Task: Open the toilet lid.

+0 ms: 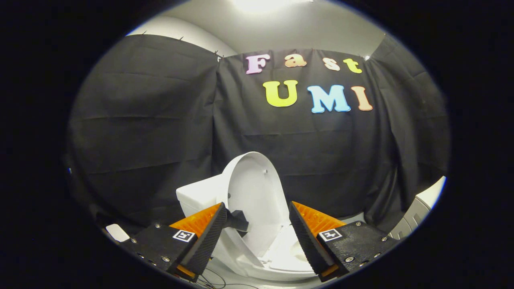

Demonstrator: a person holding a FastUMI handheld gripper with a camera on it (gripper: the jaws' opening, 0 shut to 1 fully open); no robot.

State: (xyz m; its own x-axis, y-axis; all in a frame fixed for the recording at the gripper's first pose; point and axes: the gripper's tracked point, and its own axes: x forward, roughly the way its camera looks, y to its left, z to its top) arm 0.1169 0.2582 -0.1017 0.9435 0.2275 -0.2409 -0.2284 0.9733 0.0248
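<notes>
The toilet lid (255, 188) stands raised, its white inner face turned toward the camera and leaning back close to the white tank (198, 196) that shows behind its left side. The lid rises just beyond the tips of the hand-held gripper (257, 214), in the space ahead of and between the two fingers. Those fingers are spread wide apart: the left finger (204, 237) and the right finger (307, 237) each show a black ribbed pad on the inner face and an orange body behind it, and neither pad presses on anything. A small dark part juts from the tip of the left finger toward the lid's lower left edge; whether it touches the lid cannot be told. Below the lid, between the fingers, lies the toilet seat (281, 257), white and flat, with the lighter hollow of the bowl seen through its opening. Each finger's black mount carries a small square black-and-white marker (184, 235) on its upper face, with screws around it. A small white object (117, 232) rests low down beside the left mount, too unclear to name. Thin dark cables (213, 281) trail beneath the left finger. Behind everything hangs the creased black cloth wall (152, 120), with a pale ceiling above and a bright light (261, 5) at its top
</notes>
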